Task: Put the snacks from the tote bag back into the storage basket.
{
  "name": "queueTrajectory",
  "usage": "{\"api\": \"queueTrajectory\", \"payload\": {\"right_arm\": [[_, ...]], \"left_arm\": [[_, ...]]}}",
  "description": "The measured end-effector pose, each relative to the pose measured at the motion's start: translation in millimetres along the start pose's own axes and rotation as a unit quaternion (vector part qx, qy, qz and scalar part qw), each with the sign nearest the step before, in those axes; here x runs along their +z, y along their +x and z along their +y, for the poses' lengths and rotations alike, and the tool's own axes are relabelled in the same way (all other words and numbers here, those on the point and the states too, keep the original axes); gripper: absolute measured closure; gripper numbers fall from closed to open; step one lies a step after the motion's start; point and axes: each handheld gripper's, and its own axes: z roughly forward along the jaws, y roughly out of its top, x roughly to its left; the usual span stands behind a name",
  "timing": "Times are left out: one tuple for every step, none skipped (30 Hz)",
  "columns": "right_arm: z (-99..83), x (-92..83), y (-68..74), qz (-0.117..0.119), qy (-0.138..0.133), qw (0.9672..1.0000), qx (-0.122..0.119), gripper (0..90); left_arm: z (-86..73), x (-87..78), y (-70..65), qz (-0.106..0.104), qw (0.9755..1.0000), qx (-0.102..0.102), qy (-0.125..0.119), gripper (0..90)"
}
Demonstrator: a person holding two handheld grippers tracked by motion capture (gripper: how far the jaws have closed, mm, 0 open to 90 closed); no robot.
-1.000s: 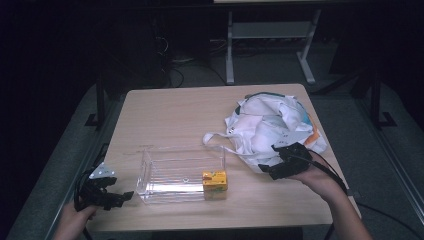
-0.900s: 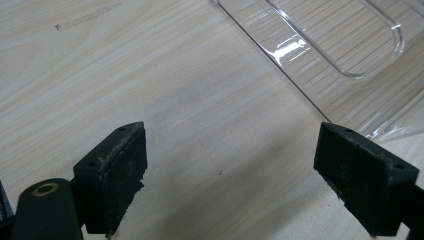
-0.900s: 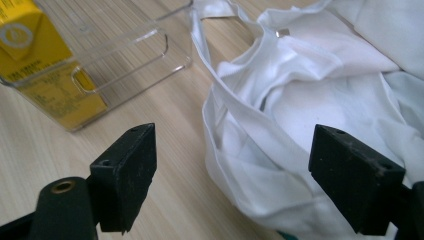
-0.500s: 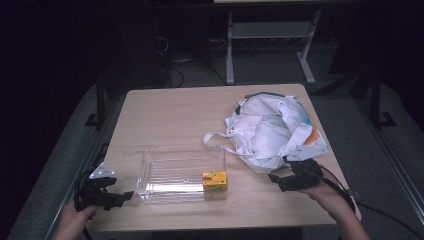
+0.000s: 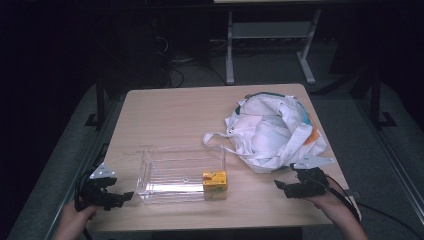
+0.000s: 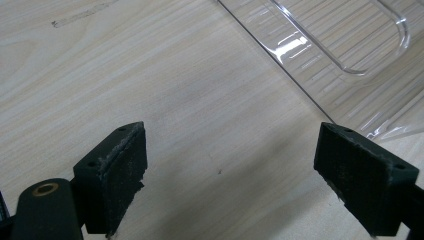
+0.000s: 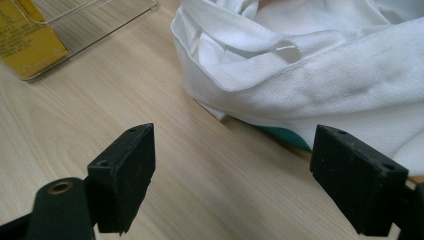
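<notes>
Clear plastic tray (image 5: 181,172) lengthwise across the table, yellow box (image 5: 214,181) inside (both jaws released).

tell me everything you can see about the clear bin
The bin is a clear plastic rectangular tray with ribbed floor, rounded corners and low walls, open on top. It sits upright on the table, near its front edge, between the two claws and apart from both. A yellow box stands inside, in its right end. The white bag's strap lies just behind it.

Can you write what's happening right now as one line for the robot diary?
left gripper: open, empty, near clear box | right gripper: open, empty, beside white bag | yellow carton: in box
</notes>
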Motion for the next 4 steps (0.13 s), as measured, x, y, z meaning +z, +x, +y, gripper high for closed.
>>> {"api": "queueTrajectory", "payload": {"right_arm": [[0.1, 0.6, -0.3, 0.002, 0.0, 1.0, -0.002, 17.2], [-0.1, 1.0, -0.2, 0.001, 0.001, 1.0, -0.002, 17.2], [-0.3, 1.2, -0.4, 0.003, 0.001, 1.0, -0.005, 17.2], [-0.7, 1.1, -0.2, 0.004, 0.001, 1.0, -0.004, 17.1]], "left_arm": [[0.1, 0.2, -0.2, 0.0, 1.0, -0.001, -0.001, 13.7], [0.2, 0.3, -0.2, 0.0, 1.0, 0.0, -0.001, 13.7], [0.3, 0.4, -0.1, 0.0, 1.0, 0.0, -0.001, 13.7], [0.4, 0.6, -0.1, 0.0, 1.0, 0.0, 0.0, 13.7]]}}
